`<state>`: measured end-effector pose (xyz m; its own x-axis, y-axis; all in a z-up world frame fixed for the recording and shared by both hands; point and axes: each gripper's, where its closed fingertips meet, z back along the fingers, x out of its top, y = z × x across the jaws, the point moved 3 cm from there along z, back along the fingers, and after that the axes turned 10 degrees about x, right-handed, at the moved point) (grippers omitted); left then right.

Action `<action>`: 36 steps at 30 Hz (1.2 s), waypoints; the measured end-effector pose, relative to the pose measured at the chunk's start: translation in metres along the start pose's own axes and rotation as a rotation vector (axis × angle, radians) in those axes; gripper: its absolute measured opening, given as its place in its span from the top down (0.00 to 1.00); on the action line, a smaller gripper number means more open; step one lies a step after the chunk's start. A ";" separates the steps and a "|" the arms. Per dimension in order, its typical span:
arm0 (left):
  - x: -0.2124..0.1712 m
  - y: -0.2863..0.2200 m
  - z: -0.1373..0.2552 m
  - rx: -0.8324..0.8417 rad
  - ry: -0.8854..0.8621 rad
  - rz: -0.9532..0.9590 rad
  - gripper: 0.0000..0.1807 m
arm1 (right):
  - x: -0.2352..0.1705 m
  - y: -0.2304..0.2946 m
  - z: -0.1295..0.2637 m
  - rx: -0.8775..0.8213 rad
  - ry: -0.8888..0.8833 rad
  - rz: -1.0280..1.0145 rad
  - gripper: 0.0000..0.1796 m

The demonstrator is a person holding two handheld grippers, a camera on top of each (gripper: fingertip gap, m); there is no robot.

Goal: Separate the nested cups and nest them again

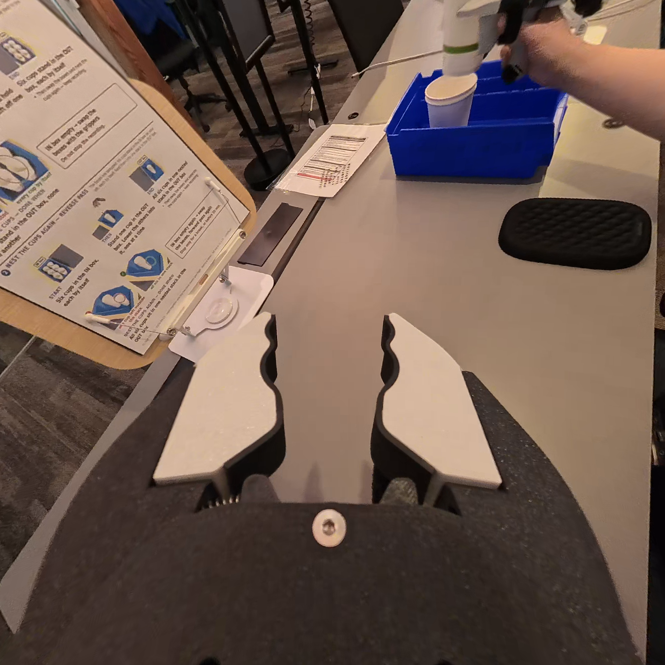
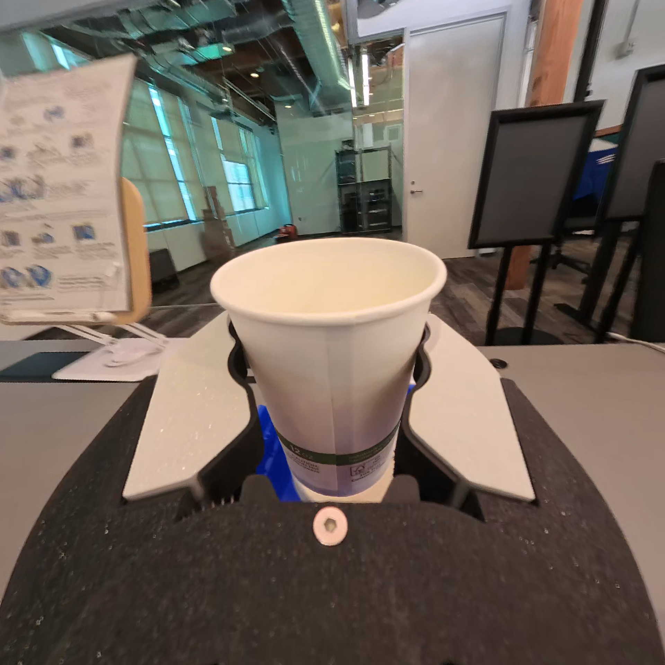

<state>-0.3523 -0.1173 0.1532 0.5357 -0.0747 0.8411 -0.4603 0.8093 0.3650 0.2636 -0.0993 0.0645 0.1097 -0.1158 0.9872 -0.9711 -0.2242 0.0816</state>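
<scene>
Here, over a grey table (image 1: 360,252) in an office, left tongs (image 1: 329,342) gape; right tongs (image 2: 329,354) grip a paper cup (image 2: 331,324).

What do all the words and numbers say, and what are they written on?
I don't copy out writing, but here is where it sits.
Instruction sheet: printed words and pictures, sharp in the left wrist view, blurred in the right.
Printed page on the table: too small to read.
Paper cup in the right gripper: small print around its green band.
</scene>
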 end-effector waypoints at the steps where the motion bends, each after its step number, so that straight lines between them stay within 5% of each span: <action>1: 0.002 -0.003 0.000 -0.006 0.000 -0.008 0.69 | -0.006 -0.001 -0.002 -0.004 -0.002 0.007 0.49; 21: 0.011 -0.039 -0.002 -0.068 0.043 -0.123 0.68 | -0.077 -0.010 -0.005 -0.038 0.167 0.035 0.48; 27: 0.011 -0.043 -0.006 -0.084 0.050 -0.127 0.68 | -0.097 -0.010 -0.001 -0.054 0.302 0.034 0.39; 36: 0.004 -0.036 0.001 -0.066 0.053 -0.110 0.68 | -0.086 -0.005 0.008 -0.067 0.362 0.176 0.37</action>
<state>-0.3339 -0.1471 0.1438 0.6178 -0.1358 0.7745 -0.3500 0.8345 0.4255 0.2610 -0.0958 -0.0220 -0.1294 0.2039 0.9704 -0.9814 -0.1666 -0.0958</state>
